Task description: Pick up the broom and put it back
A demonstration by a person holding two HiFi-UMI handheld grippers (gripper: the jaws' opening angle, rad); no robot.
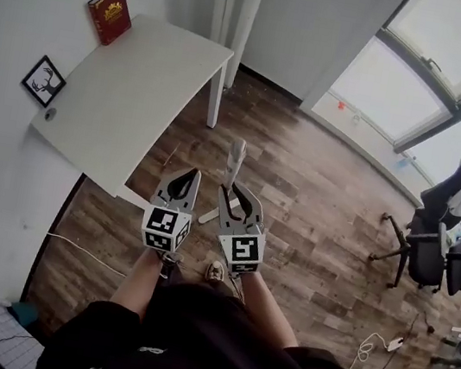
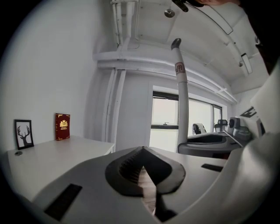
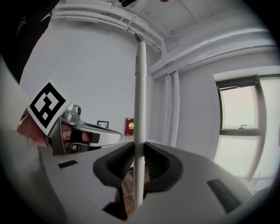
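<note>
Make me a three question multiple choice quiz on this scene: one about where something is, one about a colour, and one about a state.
1. Where is the red book?
A. On the floor
B. On the white desk
C. On an office chair

2. What colour is the broom handle?
A. White
B. Black
C. Red

3. What is the state of the right gripper?
A. Open with nothing in it
B. Shut on the broom handle
C. Out of every view

Answers:
1. B, since the book stands upright on the desk top in the head view.
2. A, since the handle looks white in both gripper views.
3. B, since the right gripper view shows its pads pressing on the handle from both sides.
</note>
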